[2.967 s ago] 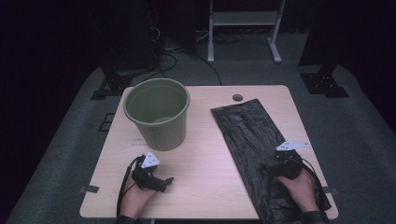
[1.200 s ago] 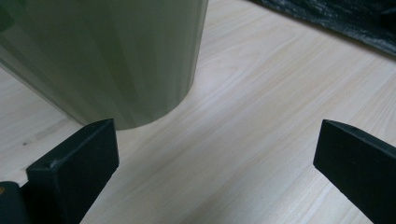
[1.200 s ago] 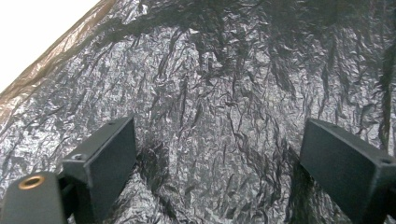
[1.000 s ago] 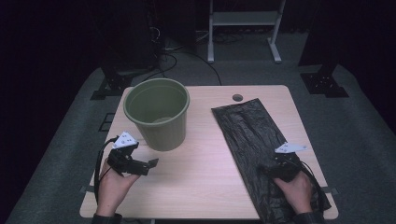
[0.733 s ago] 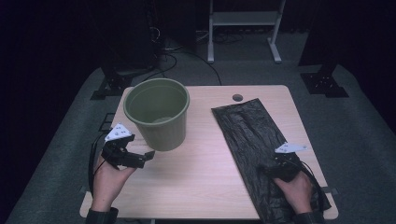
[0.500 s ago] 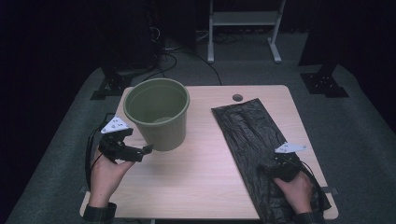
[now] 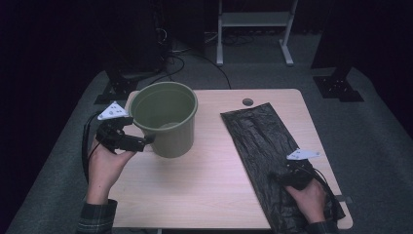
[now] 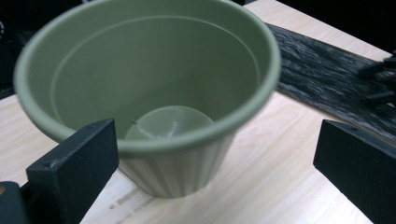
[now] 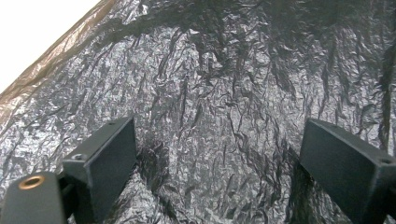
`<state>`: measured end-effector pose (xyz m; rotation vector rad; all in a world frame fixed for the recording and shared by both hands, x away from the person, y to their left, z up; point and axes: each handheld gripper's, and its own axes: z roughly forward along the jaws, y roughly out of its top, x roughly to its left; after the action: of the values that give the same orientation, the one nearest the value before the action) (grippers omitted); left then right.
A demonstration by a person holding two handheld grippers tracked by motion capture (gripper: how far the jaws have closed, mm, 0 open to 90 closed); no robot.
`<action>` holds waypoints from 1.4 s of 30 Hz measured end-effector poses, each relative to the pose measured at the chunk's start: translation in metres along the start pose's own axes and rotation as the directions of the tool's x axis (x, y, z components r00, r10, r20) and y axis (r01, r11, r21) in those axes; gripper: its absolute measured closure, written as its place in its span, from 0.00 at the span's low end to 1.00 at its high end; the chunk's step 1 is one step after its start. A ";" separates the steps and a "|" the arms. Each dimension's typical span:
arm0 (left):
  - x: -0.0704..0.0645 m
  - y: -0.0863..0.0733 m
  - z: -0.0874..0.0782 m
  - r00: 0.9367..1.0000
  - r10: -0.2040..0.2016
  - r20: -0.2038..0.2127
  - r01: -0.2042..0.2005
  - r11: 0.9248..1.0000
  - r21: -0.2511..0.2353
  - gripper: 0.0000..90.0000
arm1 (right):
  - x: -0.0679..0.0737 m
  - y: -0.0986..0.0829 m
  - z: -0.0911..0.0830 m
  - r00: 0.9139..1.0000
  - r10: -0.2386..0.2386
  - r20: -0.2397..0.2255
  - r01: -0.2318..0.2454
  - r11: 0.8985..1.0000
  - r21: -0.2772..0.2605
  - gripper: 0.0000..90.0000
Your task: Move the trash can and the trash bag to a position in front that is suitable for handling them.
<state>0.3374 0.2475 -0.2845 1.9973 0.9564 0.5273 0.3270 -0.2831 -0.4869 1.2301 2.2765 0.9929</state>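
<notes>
A green plastic bucket [image 7: 165, 119] stands upright on the left part of the wooden table [image 7: 204, 190]. Its inside [image 8: 140, 79] looks bare apart from a round bottom. My left gripper [image 7: 143, 141] is open just left of the bucket's wall, its jaws wide and pointing at the bucket [image 8: 154, 93]. A flat black plastic bag [image 7: 268, 146] lies along the right side of the table. My right gripper [image 7: 282, 176] rests low over the bag's near part, open, with crinkled black bag [image 9: 219, 93] between and beyond its jaws.
A small dark round hole [image 7: 248, 102] sits near the table's far edge. Beyond the table are a white metal stand [image 7: 253, 29], cables and black stand feet [image 7: 338, 87] on grey carpet. Bare wood lies between bucket and bag.
My left gripper has moved from the table's near left forward and up to the bucket's left side. The right gripper has stayed on the bag.
</notes>
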 end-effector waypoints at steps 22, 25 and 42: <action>0.048 0.016 0.033 0.997 -0.021 -0.075 0.024 0.999 0.037 0.00 | 0.000 0.000 0.000 1.000 0.000 -0.001 0.000 1.000 0.000 0.11; 0.053 0.015 0.036 0.996 -0.017 -0.085 0.020 0.999 0.040 0.00 | 0.000 0.000 0.000 1.000 -0.001 -0.001 0.001 1.000 0.000 0.11; 0.068 0.005 0.053 0.994 -0.054 -0.097 0.064 0.993 0.101 0.00 | 0.000 0.000 0.000 1.000 -0.011 -0.009 0.011 1.000 0.001 0.11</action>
<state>0.4166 0.2717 -0.3092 2.0447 1.1180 0.5522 0.3269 -0.2826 -0.4868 1.2145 2.2890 0.9956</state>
